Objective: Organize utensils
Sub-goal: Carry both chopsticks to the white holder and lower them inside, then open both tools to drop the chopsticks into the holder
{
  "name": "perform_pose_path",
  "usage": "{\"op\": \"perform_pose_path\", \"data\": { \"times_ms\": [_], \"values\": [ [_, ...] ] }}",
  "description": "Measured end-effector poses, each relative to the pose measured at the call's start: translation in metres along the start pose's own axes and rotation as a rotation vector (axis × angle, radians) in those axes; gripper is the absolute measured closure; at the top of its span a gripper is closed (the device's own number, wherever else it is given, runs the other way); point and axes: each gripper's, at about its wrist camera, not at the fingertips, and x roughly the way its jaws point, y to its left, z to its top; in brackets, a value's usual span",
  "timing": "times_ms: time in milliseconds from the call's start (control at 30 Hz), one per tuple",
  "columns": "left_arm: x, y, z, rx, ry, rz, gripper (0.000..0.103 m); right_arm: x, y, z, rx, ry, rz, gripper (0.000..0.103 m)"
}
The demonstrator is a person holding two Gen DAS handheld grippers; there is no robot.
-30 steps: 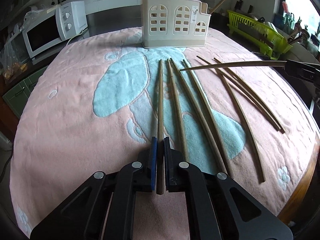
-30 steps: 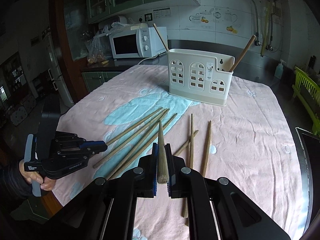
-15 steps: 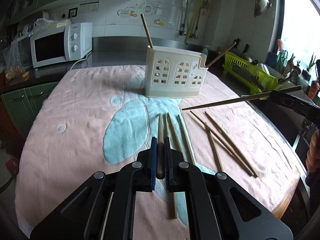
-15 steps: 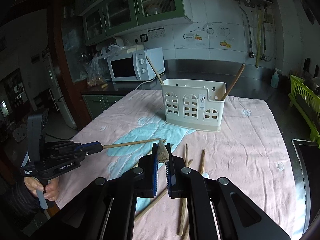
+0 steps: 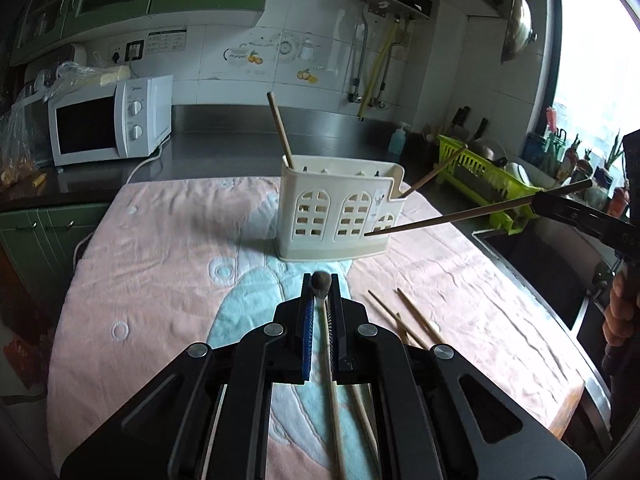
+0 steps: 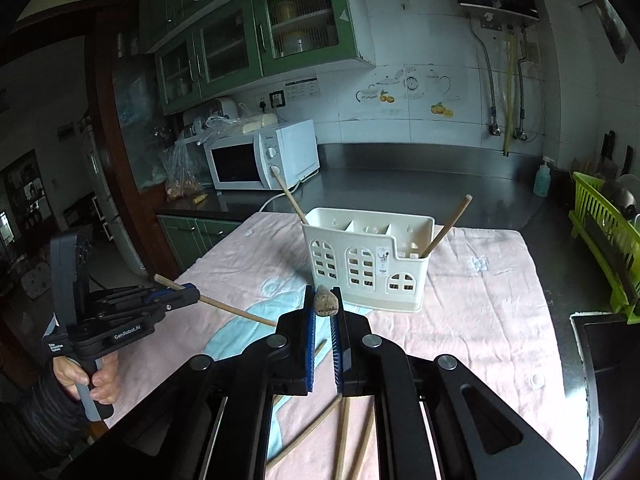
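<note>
A cream utensil holder (image 5: 340,212) (image 6: 366,262) stands on the pink and blue towel, with one chopstick leaning in its left end (image 5: 280,136) and one in its right end (image 6: 446,226). My left gripper (image 5: 320,284) is shut on a chopstick (image 5: 330,344), held in the air and tilted up, also seen from the right wrist view (image 6: 236,310). My right gripper (image 6: 324,300) is shut on another chopstick (image 6: 326,300), seen end-on; from the left wrist view it is held level (image 5: 460,218), its tip near the holder's front right. Several chopsticks (image 5: 404,316) (image 6: 344,432) lie on the towel.
A white microwave (image 5: 108,120) stands on the dark counter at the back left. A green dish rack (image 5: 484,176) sits at the right beside a sink (image 5: 532,264). The towel (image 5: 160,264) covers the table to its edges.
Both grippers have lifted their chopsticks off the towel and tilted them up. The left chopstick came off the row; the right one's tip moved close to the holder.
</note>
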Motion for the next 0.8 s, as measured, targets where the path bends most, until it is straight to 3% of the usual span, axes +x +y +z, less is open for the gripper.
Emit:
{"op": "perform_pose_path", "data": {
  "times_ms": [300, 567, 800],
  "values": [
    [-0.007, -0.014, 0.072, 0.058, -0.096, -0.018, 0.098, -0.007, -0.031, 0.056, -0.030, -0.002, -0.082, 0.096],
    [-0.009, -0.029, 0.148, 0.059, -0.234, -0.030, 0.098, 0.016, -0.050, 0.086, -0.063, 0.044, -0.162, 0.096],
    [0.012, -0.035, 0.191, 0.051, -0.346, 0.047, 0.098, 0.043, -0.064, 0.100, -0.050, 0.055, -0.168, 0.096]
  ]
}}
